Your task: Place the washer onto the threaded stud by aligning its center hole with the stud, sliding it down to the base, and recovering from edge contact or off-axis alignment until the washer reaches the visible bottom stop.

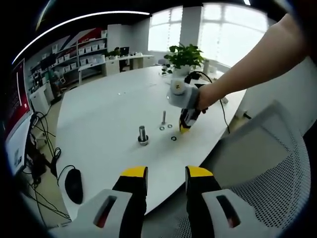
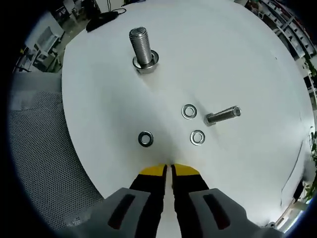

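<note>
White table (image 2: 237,54): three washers (image 2: 197,137) near its edge beside the stud (image 2: 222,115); right hand-held gripper (image 2: 169,170) nearly together, empty; left hand-held gripper (image 1: 166,173) apart.

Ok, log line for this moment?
right gripper: shut, empty, above table | three washers loose | large stud bare | left gripper: open, back

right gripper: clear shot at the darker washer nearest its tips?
Probably yes. The right gripper sits just short of the dark washer, with bare table between them. Its jaws look nearly closed, so they must open first.
</note>
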Available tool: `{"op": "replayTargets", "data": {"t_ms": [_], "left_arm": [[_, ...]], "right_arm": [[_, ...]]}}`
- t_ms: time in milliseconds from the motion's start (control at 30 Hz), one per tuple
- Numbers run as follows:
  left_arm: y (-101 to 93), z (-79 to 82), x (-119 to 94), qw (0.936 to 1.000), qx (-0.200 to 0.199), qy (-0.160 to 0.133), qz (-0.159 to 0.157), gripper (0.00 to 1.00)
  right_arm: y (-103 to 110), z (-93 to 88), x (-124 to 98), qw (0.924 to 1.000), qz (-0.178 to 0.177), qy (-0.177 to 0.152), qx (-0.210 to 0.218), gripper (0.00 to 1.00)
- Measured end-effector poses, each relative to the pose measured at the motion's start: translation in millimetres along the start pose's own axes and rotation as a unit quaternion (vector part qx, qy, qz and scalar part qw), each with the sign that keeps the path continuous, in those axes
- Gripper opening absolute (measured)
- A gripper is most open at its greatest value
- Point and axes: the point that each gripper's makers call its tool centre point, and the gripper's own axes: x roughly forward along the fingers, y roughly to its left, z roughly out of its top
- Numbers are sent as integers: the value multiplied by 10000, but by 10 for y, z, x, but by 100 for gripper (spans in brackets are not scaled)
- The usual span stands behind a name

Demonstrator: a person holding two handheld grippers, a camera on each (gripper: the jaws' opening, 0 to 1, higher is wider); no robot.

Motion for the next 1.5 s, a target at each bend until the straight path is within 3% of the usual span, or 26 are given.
{"op": "replayTargets", "data": {"t_ms": [67,133,433,600,933,1233,1500], "left_arm": [[0,0,-1,10000,-3,-2,-1,28],[3,-8,-3,10000,-2,8,10,28],[2,3,-4,10000,-2,-12,5,28],[-2,4,-4,10000,-5,-12,-8,29],[-3,-8,-1,10000,32,23,5,28],[-3,-26,5,10000,63,71,12,28],[2,-22,1,10000,63,67,33,28]], "right_arm": [[11,-6,-6,9997,117,-5,199,12],[-56,-46,-32,9999,-38,5,151,21],[-170,-297,-157,9999,-108,-6,70,26],[-198,-437,-102,9998,-150,83,77,27],[-130,-331,-56,9997,-162,-172,101,26],[-148,-329,-56,9998,-156,84,-5,23],[-169,-319,-48,9996,-265,-73,-30,15]]}}
